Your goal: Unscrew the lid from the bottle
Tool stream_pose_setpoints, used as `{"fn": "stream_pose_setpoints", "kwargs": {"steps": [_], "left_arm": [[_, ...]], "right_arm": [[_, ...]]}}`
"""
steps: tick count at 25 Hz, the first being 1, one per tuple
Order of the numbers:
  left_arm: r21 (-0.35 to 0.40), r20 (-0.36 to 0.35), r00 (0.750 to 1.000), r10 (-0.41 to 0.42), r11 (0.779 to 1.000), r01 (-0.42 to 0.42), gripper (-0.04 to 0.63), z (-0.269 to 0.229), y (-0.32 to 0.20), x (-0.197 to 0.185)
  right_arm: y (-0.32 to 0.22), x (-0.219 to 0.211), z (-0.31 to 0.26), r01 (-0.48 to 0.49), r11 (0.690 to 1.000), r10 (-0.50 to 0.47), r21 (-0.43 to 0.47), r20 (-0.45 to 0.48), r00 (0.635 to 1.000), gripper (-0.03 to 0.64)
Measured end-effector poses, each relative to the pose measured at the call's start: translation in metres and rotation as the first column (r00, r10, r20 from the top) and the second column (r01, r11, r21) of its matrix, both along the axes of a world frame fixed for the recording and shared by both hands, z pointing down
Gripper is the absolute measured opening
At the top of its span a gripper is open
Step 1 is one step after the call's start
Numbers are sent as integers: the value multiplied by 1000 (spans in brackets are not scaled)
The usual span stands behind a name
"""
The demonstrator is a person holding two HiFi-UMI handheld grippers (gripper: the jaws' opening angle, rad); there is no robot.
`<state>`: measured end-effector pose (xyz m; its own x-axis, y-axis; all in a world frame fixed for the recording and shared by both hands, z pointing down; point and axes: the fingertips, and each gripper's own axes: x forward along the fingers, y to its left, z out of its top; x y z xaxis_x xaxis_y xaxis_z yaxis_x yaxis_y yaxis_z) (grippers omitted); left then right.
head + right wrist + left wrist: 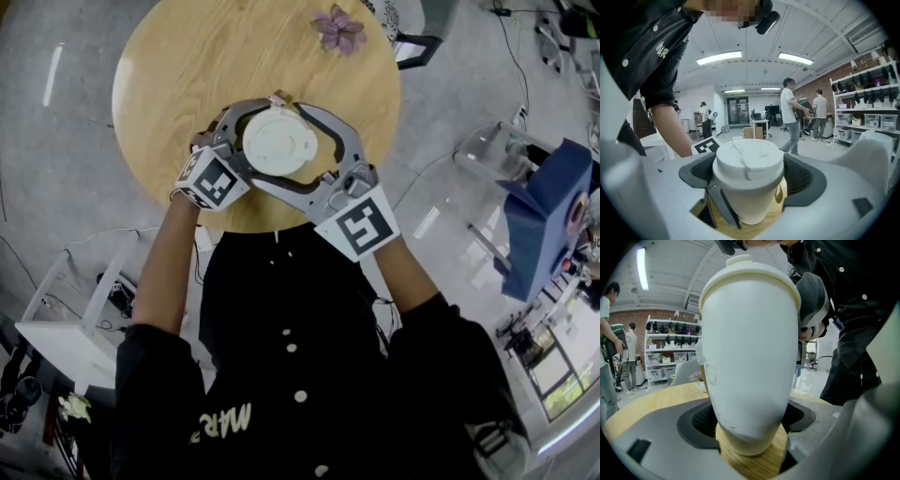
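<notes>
A white bottle (pixel 749 348) stands upright on the round wooden table (pixel 178 66), near its front edge. From above its white lid (pixel 279 141) shows, with a flip tab on top. My left gripper (pixel 750 420) reaches in from the left and is shut on the bottle's lower body, a dark pad pressing each side. My right gripper (pixel 749 171) comes from the right, higher up, and is shut on the lid (pixel 747 159), its pads hugging the lid's rim. The bottle's base rests on the wood.
A purple flower (pixel 339 28) lies at the table's far edge. White frames stand on the floor at the lower left (pixel 66 319), and a blue object (pixel 548 216) stands at the right. People move about the room behind, seen in both gripper views.
</notes>
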<state>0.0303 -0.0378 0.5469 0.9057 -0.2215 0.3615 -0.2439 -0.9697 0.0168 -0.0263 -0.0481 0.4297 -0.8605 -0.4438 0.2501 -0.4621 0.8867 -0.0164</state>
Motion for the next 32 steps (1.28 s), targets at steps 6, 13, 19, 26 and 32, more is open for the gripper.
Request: {"fn": "stream_pose_setpoints", "kwargs": {"steps": [6,13,19,26,32], "left_arm": [[2,-2,1000,9,1000,-9,376,0,1,-1],[0,-3,1000,7,1000,-7,376,1,0,-1],[-1,5,1000,2,1000,-2,376,2,0,-2],[-14,24,1000,0,1000,0,376,3,1,1],[-36,51,997,-52,998,54,380,-2,2,-9]], "right_arm": [[8,-8,-2,320,947,-319,39,-32,947,451],[15,-5,2,494,869,-494,8,-5,869,451],[12,-6,-23,491,871,-490,5,71,869,451],[7,-3,-81,426,904,-427,36,140,893,451],[8,2,-157,361,932,-361,45,244,900,451]]}}
